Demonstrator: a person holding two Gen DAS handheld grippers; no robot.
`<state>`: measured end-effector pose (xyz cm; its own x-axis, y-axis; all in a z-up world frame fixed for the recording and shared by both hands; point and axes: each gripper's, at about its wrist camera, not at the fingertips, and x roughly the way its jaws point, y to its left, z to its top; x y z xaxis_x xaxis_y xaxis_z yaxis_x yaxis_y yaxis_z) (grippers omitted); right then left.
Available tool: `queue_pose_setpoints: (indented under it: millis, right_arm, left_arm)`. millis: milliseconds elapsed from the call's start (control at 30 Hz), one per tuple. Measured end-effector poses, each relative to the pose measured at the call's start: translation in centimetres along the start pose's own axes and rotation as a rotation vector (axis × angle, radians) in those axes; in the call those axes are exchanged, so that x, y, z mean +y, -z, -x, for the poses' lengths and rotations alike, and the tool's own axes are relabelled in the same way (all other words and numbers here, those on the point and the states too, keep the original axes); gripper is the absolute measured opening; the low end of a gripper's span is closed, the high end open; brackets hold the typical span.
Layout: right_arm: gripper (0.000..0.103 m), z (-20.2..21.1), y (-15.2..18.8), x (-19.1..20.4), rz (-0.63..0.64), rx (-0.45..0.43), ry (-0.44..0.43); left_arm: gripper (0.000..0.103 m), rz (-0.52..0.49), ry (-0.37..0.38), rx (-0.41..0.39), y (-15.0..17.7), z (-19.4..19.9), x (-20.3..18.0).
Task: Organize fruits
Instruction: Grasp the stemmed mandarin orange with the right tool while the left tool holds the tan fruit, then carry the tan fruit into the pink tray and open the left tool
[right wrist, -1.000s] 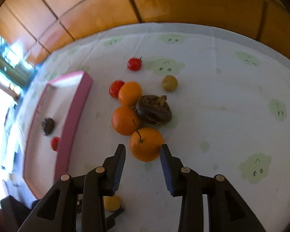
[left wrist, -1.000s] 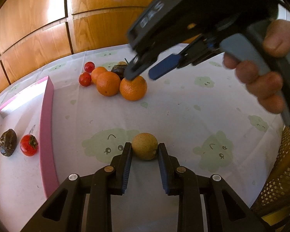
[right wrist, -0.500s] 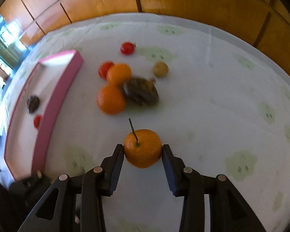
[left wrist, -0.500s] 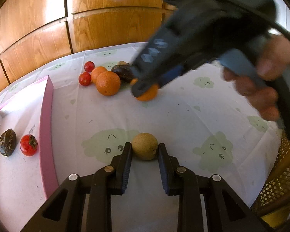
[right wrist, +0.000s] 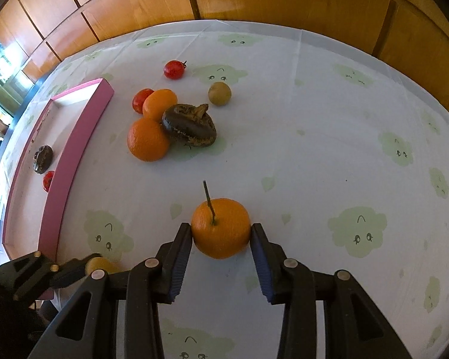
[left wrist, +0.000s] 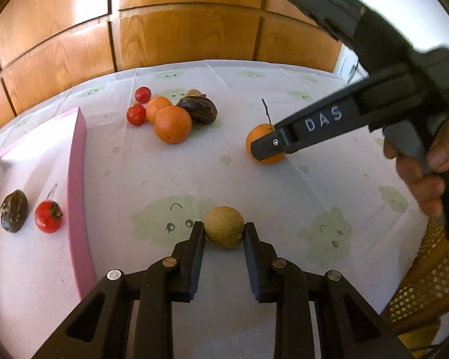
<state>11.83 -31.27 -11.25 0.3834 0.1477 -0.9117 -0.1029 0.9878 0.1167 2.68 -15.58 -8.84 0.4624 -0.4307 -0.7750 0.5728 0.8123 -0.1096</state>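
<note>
We see glossy wood panels [left wrist: 179, 33], a smooth matt tablecloth [right wrist: 314, 137], a dimpled stemmed orange [right wrist: 221, 227] and a rough, dull tan fruit [left wrist: 224, 226].

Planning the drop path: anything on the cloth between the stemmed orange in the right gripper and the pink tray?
Bare cloth between the stemmed orange and the pink tray, as the right wrist view shows; the fruit pile sits farther back.

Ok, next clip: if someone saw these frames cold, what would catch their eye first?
Probably the two claws, each shut on a fruit: the right claw pinches a stemmed orange at mid-table, the left claw a tan fruit nearer the camera. Next, the cluster of oranges, tomatoes and a dark wrinkled fruit beyond, and the pink tray at left, which holds one tomato and one dark fruit.
</note>
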Motion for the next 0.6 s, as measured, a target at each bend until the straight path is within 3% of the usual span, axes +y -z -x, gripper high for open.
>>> queue_pose_setpoints:
  millis: [467,600]
  right_arm:
    - [0.041,-0.3,0.2,0.9,0.006,0.007,0.010]
    - [0.041,-0.5,0.1,1.3,0.016,0.004,0.026]
  left_arm:
    - [0.026,0.162,-0.031,-0.119,-2.4,6.7,3.5]
    - [0.026,0.242,0.001,-0.162,-2.1,8.8,5.5]
